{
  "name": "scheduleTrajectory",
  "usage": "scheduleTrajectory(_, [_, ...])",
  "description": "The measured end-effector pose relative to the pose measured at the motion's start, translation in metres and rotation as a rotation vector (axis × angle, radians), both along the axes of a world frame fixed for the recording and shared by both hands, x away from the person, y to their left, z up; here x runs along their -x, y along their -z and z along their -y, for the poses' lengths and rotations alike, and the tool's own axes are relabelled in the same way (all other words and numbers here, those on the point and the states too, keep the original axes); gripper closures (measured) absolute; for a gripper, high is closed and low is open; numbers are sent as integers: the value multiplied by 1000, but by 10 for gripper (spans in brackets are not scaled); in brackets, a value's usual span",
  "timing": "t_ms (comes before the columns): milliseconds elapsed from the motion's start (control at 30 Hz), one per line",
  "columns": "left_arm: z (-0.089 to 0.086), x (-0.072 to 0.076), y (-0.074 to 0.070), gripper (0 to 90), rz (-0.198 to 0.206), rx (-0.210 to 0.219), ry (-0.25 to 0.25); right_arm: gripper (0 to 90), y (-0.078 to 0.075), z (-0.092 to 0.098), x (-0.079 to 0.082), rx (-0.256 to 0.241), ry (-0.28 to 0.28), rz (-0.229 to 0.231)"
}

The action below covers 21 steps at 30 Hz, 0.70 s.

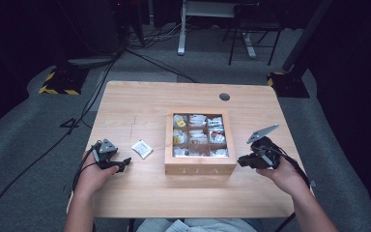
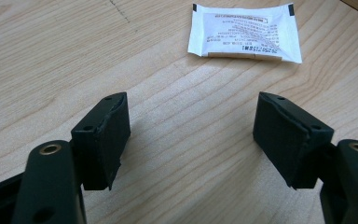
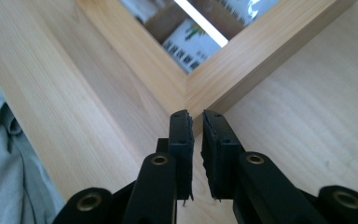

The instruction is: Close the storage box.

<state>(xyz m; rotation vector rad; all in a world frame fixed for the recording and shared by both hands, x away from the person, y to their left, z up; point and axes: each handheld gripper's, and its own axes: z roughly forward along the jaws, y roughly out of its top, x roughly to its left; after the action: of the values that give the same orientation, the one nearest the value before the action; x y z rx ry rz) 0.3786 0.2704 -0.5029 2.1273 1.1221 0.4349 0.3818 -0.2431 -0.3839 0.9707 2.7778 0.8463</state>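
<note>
A person seated at a pale, rectangular wooden table (image 1: 125, 104) held two black two-jaw grippers, one in each hand, on either side of a square light-wood tea box (image 1: 200, 166) with a glazed lid and nine compartments, three rows of three, each showing paper packets through the pane. One loose sachet, a flat white rectangle of crinkled paper (image 2: 244, 31) printed with fine lettering and marked black at two corners, lay alone on the bare grain just left of the box and just ahead of the left gripper (image 2: 193, 140), apart from it. That gripper's jaws stood spread wide, their matte pads facing each other over empty wood and pinching nothing. The right gripper (image 3: 197, 154), topped by a grey three-cornered plate, hovered by the box's near right corner, its jaws drawn almost together with only a thin slit between them, gripping nothing. The box's mitred frame looked smooth and blond.
</note>
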Motion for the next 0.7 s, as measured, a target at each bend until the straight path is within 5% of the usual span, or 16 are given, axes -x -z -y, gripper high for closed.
scheduleTrajectory(333, [1, 4, 0, 283, 2, 0, -14, 759, -17, 33, -10, -160, 147, 184])
scheduleTrajectory(567, [2, 7, 1, 283, 5, 4, -16, 689, -19, 54, -20, -178, 242, 284])
scheduleTrajectory(700, [2, 7, 1, 283, 4, 3, -16, 621, -13, 67, -27, -195, 287, 292])
